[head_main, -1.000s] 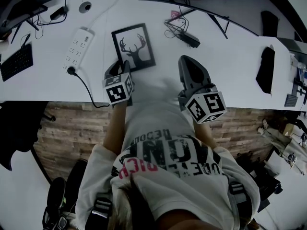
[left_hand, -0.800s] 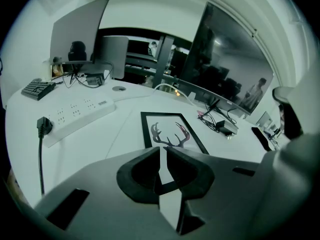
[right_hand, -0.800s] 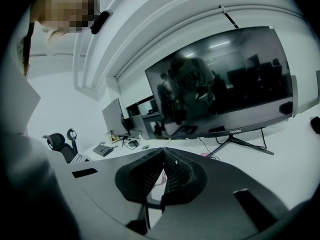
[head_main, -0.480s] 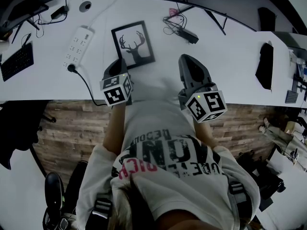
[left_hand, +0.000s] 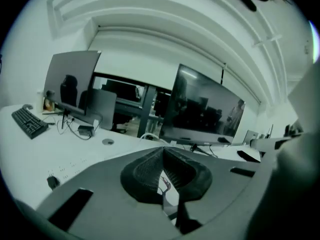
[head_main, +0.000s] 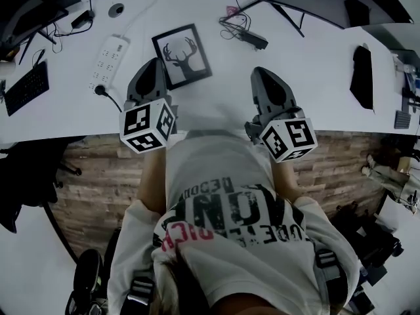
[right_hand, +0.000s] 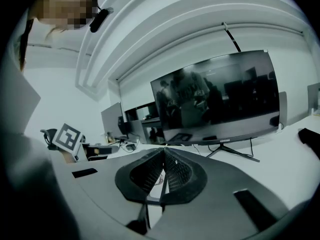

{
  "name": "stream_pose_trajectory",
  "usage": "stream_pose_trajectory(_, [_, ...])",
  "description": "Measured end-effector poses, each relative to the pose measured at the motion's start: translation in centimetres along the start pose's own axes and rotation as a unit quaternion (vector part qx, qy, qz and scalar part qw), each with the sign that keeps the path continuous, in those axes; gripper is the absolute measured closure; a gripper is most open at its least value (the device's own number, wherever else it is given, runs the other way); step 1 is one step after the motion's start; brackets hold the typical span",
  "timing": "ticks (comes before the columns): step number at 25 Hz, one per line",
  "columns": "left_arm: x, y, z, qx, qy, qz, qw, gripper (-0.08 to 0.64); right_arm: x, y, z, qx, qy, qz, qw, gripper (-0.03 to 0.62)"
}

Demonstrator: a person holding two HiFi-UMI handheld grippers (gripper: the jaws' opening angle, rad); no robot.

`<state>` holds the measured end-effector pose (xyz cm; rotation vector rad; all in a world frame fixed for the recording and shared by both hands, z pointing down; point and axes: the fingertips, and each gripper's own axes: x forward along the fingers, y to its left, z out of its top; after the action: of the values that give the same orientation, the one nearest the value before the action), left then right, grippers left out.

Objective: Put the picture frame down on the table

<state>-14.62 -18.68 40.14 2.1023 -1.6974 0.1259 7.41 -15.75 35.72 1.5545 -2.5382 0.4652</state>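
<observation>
Picture frame (head_main: 182, 56) lies flat on the worktop (head_main: 315, 77), deer print up, just beside the tip of my L claw (head_main: 152, 63) and apart from it as far as I can tell. L claw is clenched on nothing, pads pressed together, and hangs above the surface; through the slit under its pads I only get a sliver of the print. R claw (head_main: 262, 71) is likewise clenched and empty, well apart from the frame on the other side. So I judge the put-down itself is done and the step in hand is backing off cleanly. To do that well: pull the L claw up and toward me, w/o sweeping over the frame's near edge, since a nudge would skew it toward the power strip (head_main: 108, 56). R just idles, clear of the cable tangle (head_main: 246, 37) beyond.
</observation>
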Motion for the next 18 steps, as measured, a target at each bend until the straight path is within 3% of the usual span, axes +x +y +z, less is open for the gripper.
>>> stream_pose_trajectory(7, [-4.3, -2.5, 6.4, 0.043, -0.103, -0.038, 0.993, 0.558, -1.7, 0.7, 1.2, -0.012, -0.034, -0.017, 0.999, 0.591])
stream_pose_trajectory(13, [-7.9, -3.8, 8.1, 0.063, -0.136, -0.059, 0.9869, 0.557, -3.1, 1.9, 1.7, -0.014, -0.053, -0.025, 0.998, 0.591])
stream_pose_trajectory(18, [-10.2, -4.2, 8.0, 0.084, -0.159, -0.052, 0.9823, 0.558, -4.1, 2.8, 2.3, -0.019, -0.068, -0.024, 0.997, 0.591])
